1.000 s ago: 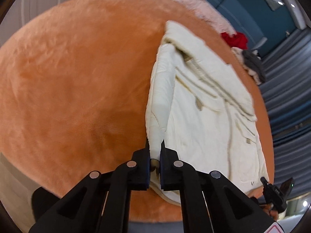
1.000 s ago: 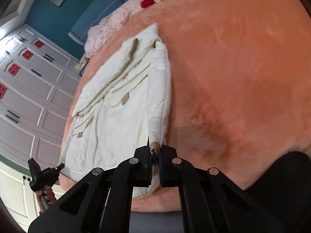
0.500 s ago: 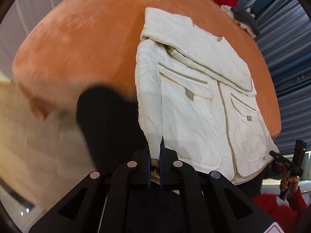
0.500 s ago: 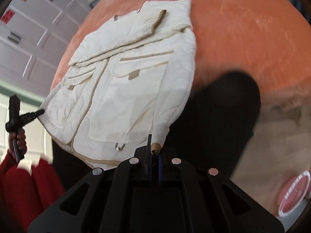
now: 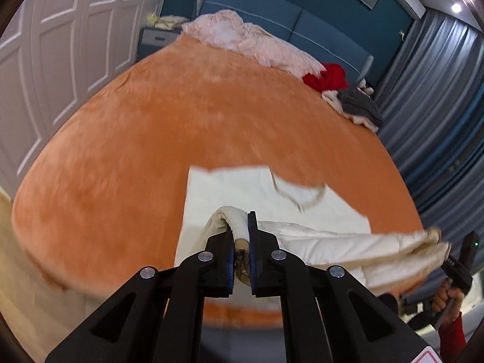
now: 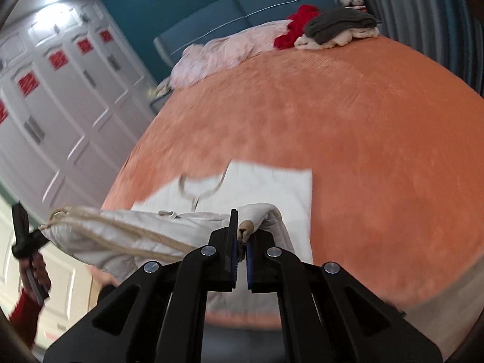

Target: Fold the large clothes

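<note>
From where I stand, the left gripper (image 5: 241,254) is clenched on a rolled, tan-trimmed edge of the cream jacket (image 5: 242,193), and the right gripper (image 6: 241,249) pinches the matching edge at the far side. The jacket hangs stretched between them, its lower part draped on the orange bedspread (image 5: 151,127) toward twelve o'clock of each gripper. It looks quilted and puffy: soft, light for its bulk, likely to sag in the middle and slide on itself, so I'd judge the thick hemmed corners the surest places to hold. At one to two o'clock lie a red garment (image 5: 326,77) and a grey garment (image 5: 358,106). No brand or writing is readable.
</note>
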Motion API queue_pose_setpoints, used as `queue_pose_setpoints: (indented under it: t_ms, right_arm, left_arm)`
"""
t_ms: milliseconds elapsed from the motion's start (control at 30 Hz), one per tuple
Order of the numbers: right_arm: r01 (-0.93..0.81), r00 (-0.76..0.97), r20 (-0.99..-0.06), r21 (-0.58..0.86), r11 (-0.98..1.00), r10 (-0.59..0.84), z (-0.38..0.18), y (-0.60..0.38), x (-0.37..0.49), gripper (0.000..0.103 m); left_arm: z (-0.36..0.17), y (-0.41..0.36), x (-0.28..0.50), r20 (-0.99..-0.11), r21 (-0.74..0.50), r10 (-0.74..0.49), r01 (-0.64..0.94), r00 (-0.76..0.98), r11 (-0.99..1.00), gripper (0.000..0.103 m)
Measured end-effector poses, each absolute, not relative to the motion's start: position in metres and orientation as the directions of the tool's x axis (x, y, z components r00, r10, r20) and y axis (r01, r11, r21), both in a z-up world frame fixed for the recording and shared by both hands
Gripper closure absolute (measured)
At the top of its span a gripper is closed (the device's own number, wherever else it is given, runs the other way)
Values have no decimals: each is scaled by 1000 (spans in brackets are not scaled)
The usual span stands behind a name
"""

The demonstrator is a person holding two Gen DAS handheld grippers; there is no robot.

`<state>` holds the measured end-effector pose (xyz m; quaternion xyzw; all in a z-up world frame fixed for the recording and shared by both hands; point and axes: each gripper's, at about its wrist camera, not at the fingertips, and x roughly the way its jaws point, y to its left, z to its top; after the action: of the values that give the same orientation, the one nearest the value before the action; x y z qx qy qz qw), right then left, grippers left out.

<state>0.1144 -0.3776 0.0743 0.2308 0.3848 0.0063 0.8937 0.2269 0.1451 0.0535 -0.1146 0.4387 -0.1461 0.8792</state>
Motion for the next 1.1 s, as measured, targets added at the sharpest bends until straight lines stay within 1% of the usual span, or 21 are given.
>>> queue_pose_setpoints:
  t_ms: [33,100,167,267,367,467,600,667,700,733,767,833,867,900,967,1067,1100]
  right_arm:
    - [179,707,-684,420,890,181,69,-379,127,100]
    - [223,705,-692,424,878,155,52,-385,156,100]
    - [261,701,-699,432,863,138,32,-391,177,100]
    - [317,685,-719,442,839,119,0,-397,197,100]
    - [355,670,-734,453,817,116,-22,-402,213,100]
    - [370,667,-735,464,805,117,-32,-401,220,98]
    - [382,668,-735,476,792,120,-29,-402,228,95]
    - [367,675,-727,479,798,126,-21,-399,230,92]
    - [352,681,-721,476,806,129,-16,-398,229,90]
    - [334,690,-710,481,811,137,-10,-397,228,86]
    - [323,699,-700,489,811,144,-5,-397,228,82]
    - [307,744,-656,508,805,130,11,-400,218,53]
    - [301,763,-635,514,804,120,19,-400,214,51]
    - [287,778,-617,521,804,122,26,-401,211,51]
    - [272,786,-607,513,814,120,40,-401,207,51]
    - [252,782,-616,459,852,100,49,-391,206,51]
    - [255,764,-641,408,877,77,47,-384,208,51]
  left_arm:
    - [47,139,242,-742,-308,-336,149,581,939,96]
    - [33,130,267,-757,-285,-314,143,573,948,91]
    - [15,121,292,-771,-258,-283,127,570,958,88]
    - [-9,119,317,-788,-245,-275,128,550,961,87]
    - [-32,122,339,-807,-273,-287,105,516,956,86]
    - [-53,128,357,-828,-301,-297,69,476,951,85]
    - [-64,138,369,-839,-359,-328,12,434,933,85]
    - [-59,147,369,-824,-416,-371,-12,427,909,85]
    - [-52,155,370,-803,-470,-419,-20,424,882,83]
    - [-48,159,371,-789,-501,-448,-20,420,865,82]
    - [-40,166,371,-774,-528,-471,-22,422,849,78]
    - [-16,180,367,-761,-490,-405,-40,507,871,77]
    - [-3,187,366,-750,-473,-385,-30,537,880,65]
    - [4,192,365,-745,-466,-374,-29,553,884,57]
    - [20,198,362,-743,-420,-321,-35,587,907,57]
    - [28,187,355,-744,-359,-296,15,598,933,56]
    - [25,177,352,-749,-342,-296,38,593,939,51]
